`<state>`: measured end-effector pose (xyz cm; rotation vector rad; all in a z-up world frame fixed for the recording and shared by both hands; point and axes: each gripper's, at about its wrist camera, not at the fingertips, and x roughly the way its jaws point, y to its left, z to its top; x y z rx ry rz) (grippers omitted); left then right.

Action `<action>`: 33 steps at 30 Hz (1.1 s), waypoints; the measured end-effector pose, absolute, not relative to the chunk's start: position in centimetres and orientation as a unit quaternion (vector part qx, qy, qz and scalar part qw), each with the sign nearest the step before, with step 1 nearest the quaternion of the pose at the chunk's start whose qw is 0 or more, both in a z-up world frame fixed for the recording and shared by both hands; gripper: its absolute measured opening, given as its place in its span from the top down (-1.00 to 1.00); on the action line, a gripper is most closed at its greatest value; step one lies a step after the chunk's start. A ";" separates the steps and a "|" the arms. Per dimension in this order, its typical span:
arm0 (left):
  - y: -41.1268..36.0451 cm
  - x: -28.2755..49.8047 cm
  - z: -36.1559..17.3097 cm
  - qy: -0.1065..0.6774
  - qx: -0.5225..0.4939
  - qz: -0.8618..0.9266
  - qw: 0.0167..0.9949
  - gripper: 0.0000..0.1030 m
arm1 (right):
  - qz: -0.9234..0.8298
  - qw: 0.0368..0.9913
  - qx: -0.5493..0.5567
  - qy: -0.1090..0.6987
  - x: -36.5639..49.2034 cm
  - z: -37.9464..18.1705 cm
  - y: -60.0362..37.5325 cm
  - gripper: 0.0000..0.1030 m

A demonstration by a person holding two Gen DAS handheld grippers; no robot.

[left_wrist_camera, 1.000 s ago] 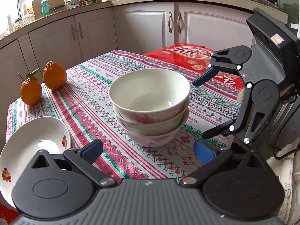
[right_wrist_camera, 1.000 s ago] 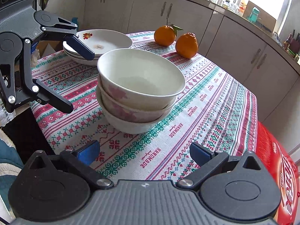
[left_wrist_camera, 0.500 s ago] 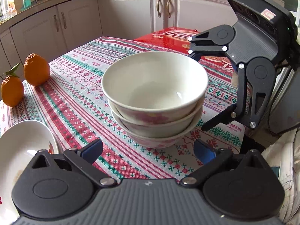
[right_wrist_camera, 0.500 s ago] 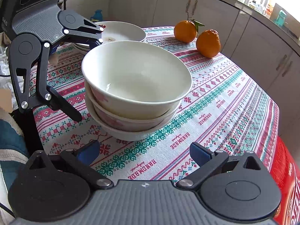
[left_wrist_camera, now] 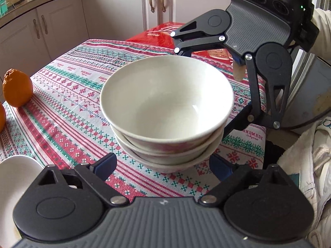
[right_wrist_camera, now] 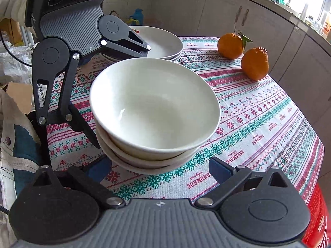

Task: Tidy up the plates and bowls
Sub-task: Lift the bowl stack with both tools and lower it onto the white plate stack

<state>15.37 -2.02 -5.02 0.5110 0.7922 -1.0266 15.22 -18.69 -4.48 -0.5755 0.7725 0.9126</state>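
Left wrist view: the left gripper point(left_wrist_camera: 163, 166) points steeply down at the near side of a stack of bowls point(left_wrist_camera: 167, 111). Its jaws are closing, with the bottom of the stack between the two blue pads, which do not press on it. The three nested bowls stand upright, mouths up, on a patterned tablecloth point(left_wrist_camera: 68, 95). The right gripper point(left_wrist_camera: 203, 92) reaches in from the far right, one finger by the far rim and one low by the stack's right side. An orange point(left_wrist_camera: 17, 87) lies far left, a red box point(left_wrist_camera: 163, 35) beyond the cloth, and the rim of a plate point(left_wrist_camera: 18, 169) shows near left.

Right wrist view: the right gripper point(right_wrist_camera: 159, 168) also has its jaws closing, spread either side of the stack's base without contact. The left gripper comes in from the left. A stack of plates point(right_wrist_camera: 165, 45) sits behind the bowls, and two oranges point(right_wrist_camera: 243, 53) lie far right.
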 end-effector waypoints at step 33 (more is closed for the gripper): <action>-2.9 17.1 -4.5 0.361 0.262 -0.528 0.723 -0.66 | 0.454 0.761 -0.274 0.374 16.0 -4.4 -17.7 -0.77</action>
